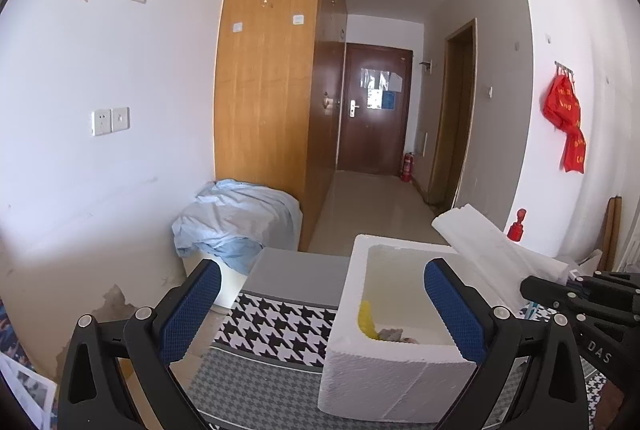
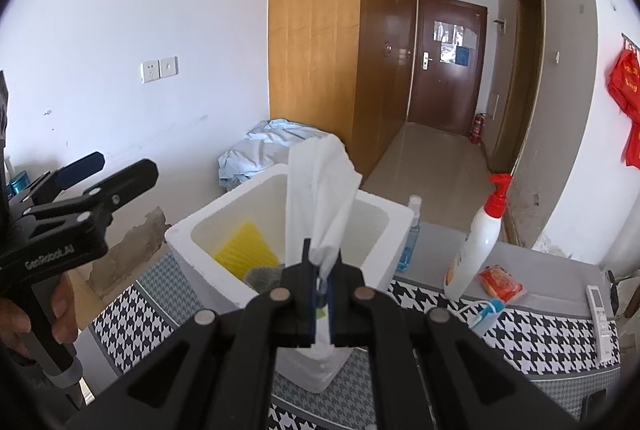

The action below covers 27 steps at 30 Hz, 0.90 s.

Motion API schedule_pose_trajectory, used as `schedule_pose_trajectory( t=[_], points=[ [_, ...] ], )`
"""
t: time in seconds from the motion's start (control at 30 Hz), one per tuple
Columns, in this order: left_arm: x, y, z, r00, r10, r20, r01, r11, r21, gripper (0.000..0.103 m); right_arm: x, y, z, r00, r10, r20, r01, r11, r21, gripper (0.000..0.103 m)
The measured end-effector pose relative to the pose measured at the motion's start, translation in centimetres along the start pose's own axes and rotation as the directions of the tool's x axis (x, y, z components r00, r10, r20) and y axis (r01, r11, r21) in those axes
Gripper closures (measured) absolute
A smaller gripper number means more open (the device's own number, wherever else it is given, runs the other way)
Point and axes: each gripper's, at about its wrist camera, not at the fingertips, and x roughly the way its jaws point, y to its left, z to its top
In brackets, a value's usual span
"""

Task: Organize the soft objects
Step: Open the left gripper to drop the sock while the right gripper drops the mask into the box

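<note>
Right gripper (image 2: 323, 272): nearest the lens, blue pads pressed tight together on the lower end of a white tissue (image 2: 320, 186), and that was a firm pinch.
Tissue axis: long axis ran roughly upright, pinched end down at the pads, loose end fanned out and pointing up, tilted a touch to the right.
Tissue place: it hung in front of and above the open white foam box (image 2: 224, 284), over its near rim.
Left gripper (image 1: 320, 310): spread wide, nothing between the blue pads (image 1: 188, 314); the box's near wall (image 1: 384, 386) sat in the gap toward the right finger.
Box contents: a yellow sponge (image 2: 246, 250) leaned against the inner wall, with a grey cloth (image 2: 262, 276) just beside it on the box floor.
Surface: box stood on a houndstooth cloth (image 2: 532, 334) over the table.
Right of box: a white pump bottle (image 2: 478, 242) with a red top stood upright; a red packet (image 2: 500, 282) lay at its foot, a white remote (image 2: 600, 314) farther right.
Behind box: a small blue spray bottle (image 2: 412, 234) touched its far corner.
</note>
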Motion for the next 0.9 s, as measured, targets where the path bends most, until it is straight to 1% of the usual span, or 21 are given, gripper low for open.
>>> schedule_pose_trajectory(
  t=[0.13,0.4,0.7,0.73,0.8,0.83,0.87,0.9],
  points=[
    [0.0,0.1,-0.4,1.0,-0.004,-0.003,0.004,1.0,0.008,0.001,0.5,0.1,0.2,1.0,-0.002,-0.008,0.002,1.0,0.003,0.097],
    [0.0,0.8,-0.5,1.0,0.016,-0.005,-0.016,1.0,-0.004,0.001,1.3,0.9,0.5,1.0,0.013,-0.02,-0.014,1.0,-0.006,0.097],
    [-0.4,1.8,-0.8,0.999,0.034,-0.01,-0.034,0.999,-0.016,0.001,3.3,0.7,0.7,0.998,0.033,-0.055,-0.032,0.999,0.027,0.096],
    [-0.4,1.8,-0.9,0.999,0.035,-0.011,-0.035,0.999,-0.016,0.001,3.6,0.6,0.7,0.997,0.034,-0.065,-0.032,0.999,0.036,0.094],
    [-0.4,1.8,-1.0,0.999,0.039,-0.013,-0.039,0.999,-0.018,0.001,3.8,0.5,0.7,0.996,0.034,-0.077,-0.031,0.999,0.041,0.083],
    [-0.4,1.8,-1.0,0.999,0.039,-0.013,-0.039,0.999,-0.017,0.001,3.9,0.4,0.7,0.996,0.031,-0.08,-0.027,0.999,0.043,0.069],
    [-0.4,1.8,-1.0,0.999,0.039,-0.015,-0.039,0.999,-0.013,0.001,3.9,0.4,0.7,0.997,0.027,-0.078,-0.023,0.999,0.045,0.051],
    [-0.4,1.8,-1.1,0.999,0.04,-0.016,-0.04,0.999,-0.01,0.001,3.8,0.4,0.7,0.997,0.024,-0.067,-0.02,0.999,0.05,0.044]
  ],
)
